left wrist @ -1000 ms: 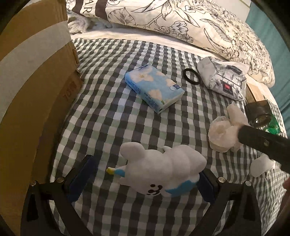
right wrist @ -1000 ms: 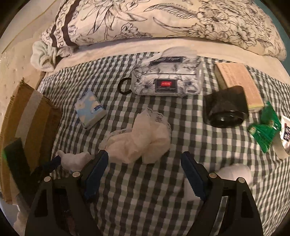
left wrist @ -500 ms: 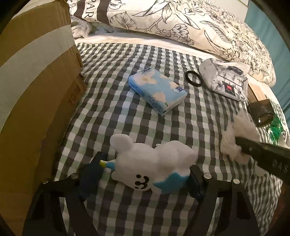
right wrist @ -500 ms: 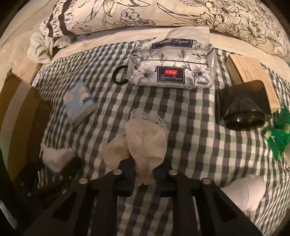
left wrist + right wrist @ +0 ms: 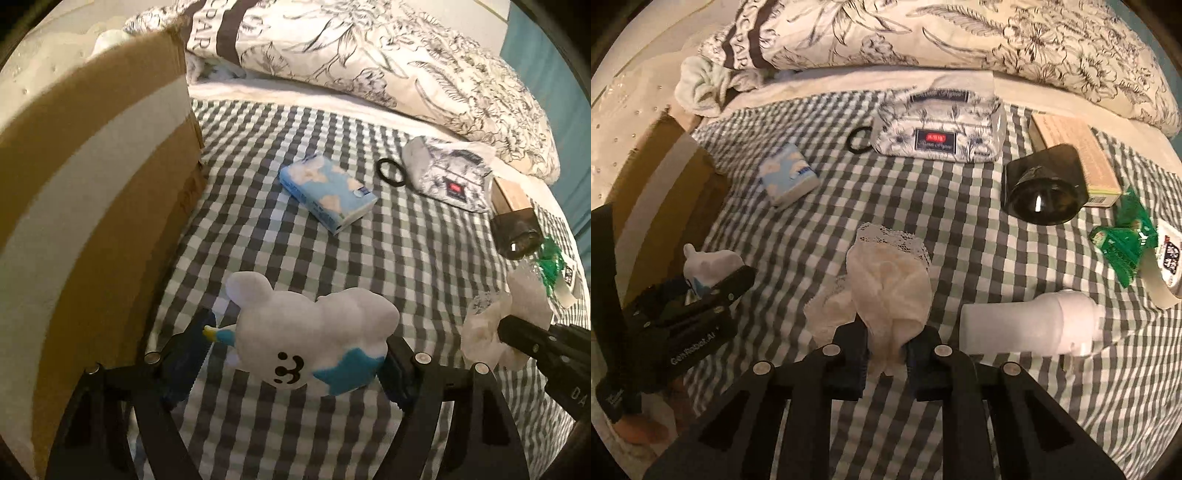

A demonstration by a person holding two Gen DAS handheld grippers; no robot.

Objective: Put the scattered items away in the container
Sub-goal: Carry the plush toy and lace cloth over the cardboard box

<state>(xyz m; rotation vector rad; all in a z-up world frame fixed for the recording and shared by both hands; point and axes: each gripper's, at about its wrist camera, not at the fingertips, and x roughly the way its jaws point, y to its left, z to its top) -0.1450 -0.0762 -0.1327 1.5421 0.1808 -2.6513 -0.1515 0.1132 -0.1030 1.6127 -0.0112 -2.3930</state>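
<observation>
Above the checked bed, both tongs tilt steeply downward: left tongs [image 5: 295,363] pinch the plush [image 5: 314,339] beside the box [image 5: 92,206]; right tongs [image 5: 884,352] pinch the lace cloth [image 5: 890,291], lifted.

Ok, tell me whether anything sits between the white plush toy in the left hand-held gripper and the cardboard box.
Nothing visible does. The white plush toy is clamped in the left hand-held gripper, and only bare checked cloth lies between it and the cardboard box beside it. The blue tissue pack lies farther off, out of that path.
</observation>
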